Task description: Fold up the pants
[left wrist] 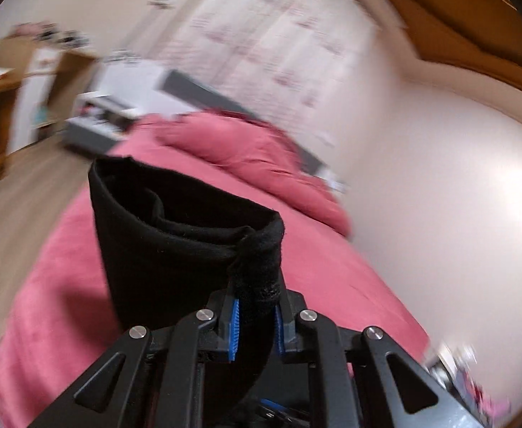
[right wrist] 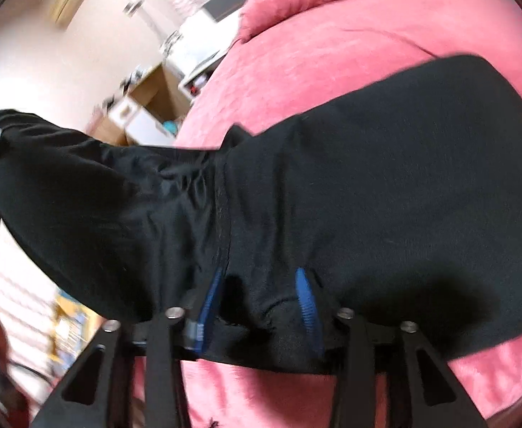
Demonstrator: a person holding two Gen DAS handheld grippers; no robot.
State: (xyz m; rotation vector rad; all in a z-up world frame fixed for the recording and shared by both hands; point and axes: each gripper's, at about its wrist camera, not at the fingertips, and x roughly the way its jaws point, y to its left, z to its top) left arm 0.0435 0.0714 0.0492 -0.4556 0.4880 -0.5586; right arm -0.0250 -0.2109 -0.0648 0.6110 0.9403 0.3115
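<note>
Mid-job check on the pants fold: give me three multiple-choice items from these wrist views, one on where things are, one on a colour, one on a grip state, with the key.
1. Over what do the pants hang?
A. A wooden desk
B. The bed cover
C. A tiled floor

2. What colour is the bed cover?
A. Pink-red
B. Grey
C. Green

3. What is the left gripper doing?
A. Hanging wide open with nothing in it
B. Pinching a bunched edge of the pants
C. Gripping a pillow

Key:
1 B, since in the right wrist view the black cloth spreads over the cover.
2 A, since both views show it pink-red.
3 B, since in the left wrist view black cloth sits squeezed between its blue pads. The right gripper also has the cloth between its fingers.
</note>
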